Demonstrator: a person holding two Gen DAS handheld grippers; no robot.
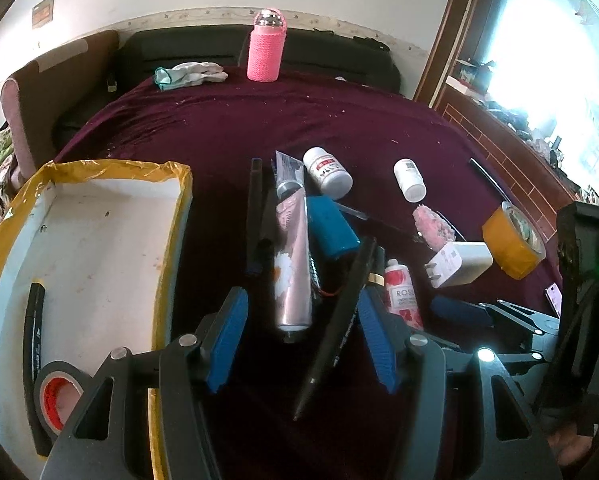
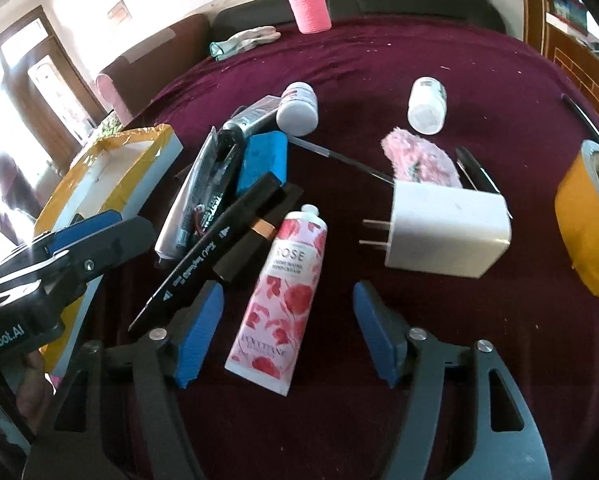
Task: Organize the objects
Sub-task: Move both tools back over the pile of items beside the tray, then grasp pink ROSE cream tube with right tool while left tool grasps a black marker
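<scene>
Left gripper (image 1: 303, 340): I see its jaws apart, nothing clamped; a black marker (image 1: 335, 320) lies slanted in the gap, close against the right-hand blue pad, and I can't tell if it touches.
Right gripper (image 2: 287, 334): jaws wide apart, empty; the rose hand-cream tube (image 2: 281, 304) lies on the cloth between them, clear of both pads.
Box (image 1: 99, 248): white, yellow-taped rim, at the bed's left edge; a second marker (image 1: 33, 344) and a black tape roll (image 1: 59, 392) sit in its near end, the rest of its floor bare.
Pile: silver tube (image 1: 293, 256), blue block (image 1: 331, 228) and the marker bunched mid-cloth, just right of the box wall.
Loose items: white charger (image 2: 447, 232), pink fluffy piece (image 2: 419, 160), two white bottles (image 2: 299, 110) (image 2: 427, 104), spaced apart.
Right edge: yellow tape roll (image 2: 591, 224) near it.
Far edge: pink bottle (image 1: 264, 46) upright, glove (image 1: 191, 74) beside it.
Open room: maroon cloth (image 1: 259, 120) between pile and far edge is free.
</scene>
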